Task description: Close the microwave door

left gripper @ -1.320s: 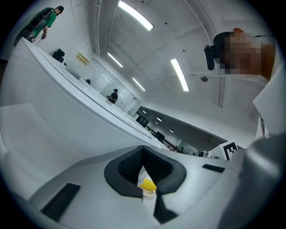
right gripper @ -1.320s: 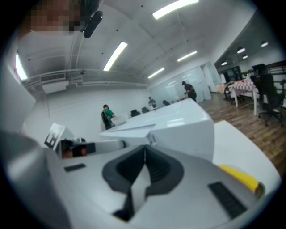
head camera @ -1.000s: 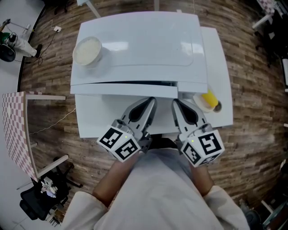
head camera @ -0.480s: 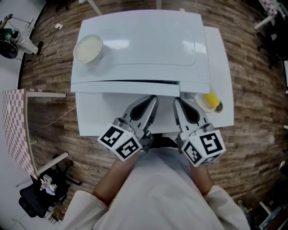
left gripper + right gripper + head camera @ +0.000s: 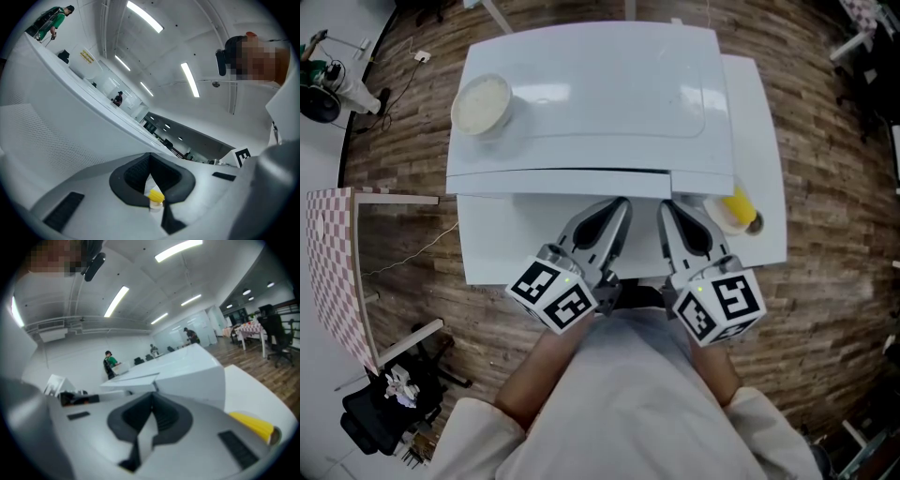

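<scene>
A white microwave (image 5: 591, 94) stands on a white table (image 5: 487, 253), seen from above in the head view. Its door (image 5: 553, 184) lies almost flush with the front, with only a thin dark slit showing along its top edge. My left gripper (image 5: 617, 208) and right gripper (image 5: 666, 212) sit side by side just in front of the door, both shut and holding nothing. Whether they touch the door I cannot tell. In the left gripper view the shut left gripper (image 5: 150, 159) points along the dotted door panel (image 5: 51, 136). The right gripper (image 5: 152, 399) faces the microwave (image 5: 187, 371).
A white bowl (image 5: 481, 103) rests on the microwave's top at the left. A cup with a yellow thing (image 5: 733, 208) stands on the table to the right of my right gripper. A checkered frame (image 5: 333, 272) and a wooden floor lie to the left.
The dark gap above the door has thinned as the door swung a little further shut. Both grippers have barely shifted.
</scene>
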Available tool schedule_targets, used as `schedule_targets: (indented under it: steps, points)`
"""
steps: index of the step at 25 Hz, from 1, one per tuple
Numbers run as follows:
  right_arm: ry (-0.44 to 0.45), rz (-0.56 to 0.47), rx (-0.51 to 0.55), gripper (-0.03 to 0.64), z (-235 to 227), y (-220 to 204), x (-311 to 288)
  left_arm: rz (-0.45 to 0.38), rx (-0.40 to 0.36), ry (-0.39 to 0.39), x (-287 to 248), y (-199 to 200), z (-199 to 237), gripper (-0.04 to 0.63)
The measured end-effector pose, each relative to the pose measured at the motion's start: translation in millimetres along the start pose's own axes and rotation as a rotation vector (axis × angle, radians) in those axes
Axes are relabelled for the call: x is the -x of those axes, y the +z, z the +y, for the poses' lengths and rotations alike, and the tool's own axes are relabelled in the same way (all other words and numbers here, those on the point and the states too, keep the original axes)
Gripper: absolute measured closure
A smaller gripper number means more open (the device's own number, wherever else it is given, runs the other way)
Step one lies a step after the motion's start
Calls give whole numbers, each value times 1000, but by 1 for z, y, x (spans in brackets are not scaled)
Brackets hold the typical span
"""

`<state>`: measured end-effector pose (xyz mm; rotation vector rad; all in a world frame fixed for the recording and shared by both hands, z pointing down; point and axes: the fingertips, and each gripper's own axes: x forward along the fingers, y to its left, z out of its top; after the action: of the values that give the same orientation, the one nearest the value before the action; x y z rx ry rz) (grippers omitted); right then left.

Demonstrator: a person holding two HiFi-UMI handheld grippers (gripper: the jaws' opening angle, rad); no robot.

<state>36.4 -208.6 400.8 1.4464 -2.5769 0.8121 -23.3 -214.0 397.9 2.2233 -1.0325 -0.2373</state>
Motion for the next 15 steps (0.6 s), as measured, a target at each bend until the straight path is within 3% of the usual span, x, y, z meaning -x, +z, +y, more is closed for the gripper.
schedule_targets:
  steps: [10, 15]
  points:
    - [-46, -24, -35, 594, -4, 2, -5, -5, 14, 3, -6, 1, 2, 577]
    - [33, 34, 9, 594, 19, -5, -27, -1, 18, -9, -9, 3, 3, 577]
